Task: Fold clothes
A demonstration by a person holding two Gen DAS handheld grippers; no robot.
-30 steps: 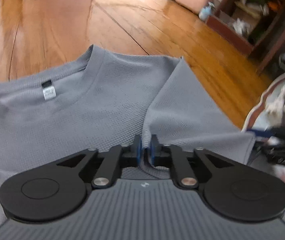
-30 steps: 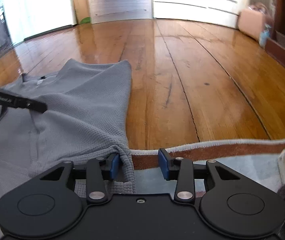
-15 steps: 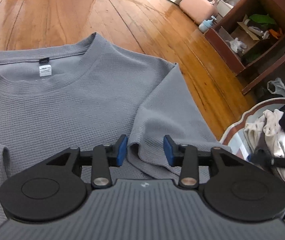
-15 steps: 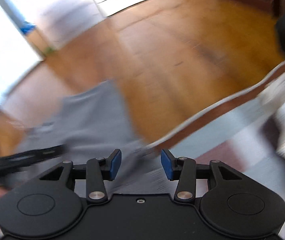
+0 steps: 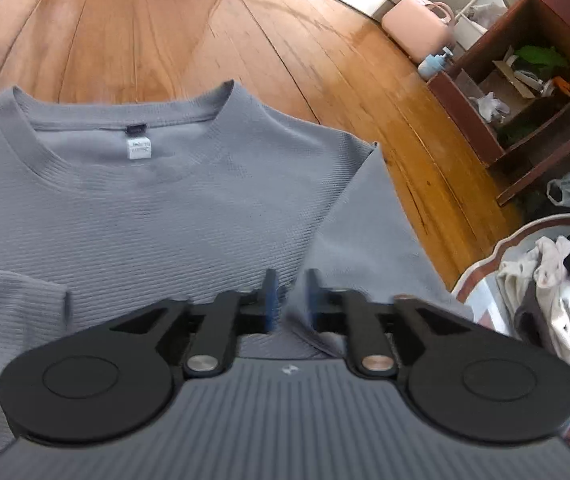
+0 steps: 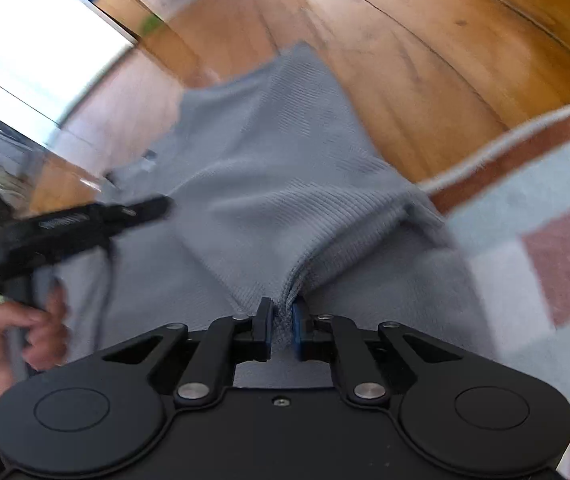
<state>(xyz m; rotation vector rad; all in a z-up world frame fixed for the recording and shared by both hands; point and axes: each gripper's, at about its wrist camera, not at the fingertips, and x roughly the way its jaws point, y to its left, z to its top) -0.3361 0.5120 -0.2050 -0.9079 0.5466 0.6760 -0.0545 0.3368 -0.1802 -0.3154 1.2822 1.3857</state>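
Observation:
A grey ribbed T-shirt (image 5: 173, 208) lies flat on the wooden floor, collar and white neck label (image 5: 139, 148) facing up. Its right sleeve (image 5: 365, 236) is folded in over the body. My left gripper (image 5: 289, 300) sits low over the sleeve's inner edge with its jaws nearly shut and a fold of grey cloth between them. In the right wrist view the same shirt (image 6: 285, 184) is bunched up. My right gripper (image 6: 282, 322) is shut on a pinch of the sleeve cloth. The left gripper (image 6: 85, 220) and the hand holding it show at the left there.
A rug (image 6: 533, 216) with a brown border lies right of the shirt. A pile of white and dark clothes (image 5: 545, 276) sits on it. A dark wooden shelf unit (image 5: 525, 92) and a pink case (image 5: 421, 28) stand at the far right.
My left gripper opened, then narrowed onto the sleeve edge. My right gripper swung left over the shirt and closed on the sleeve cloth.

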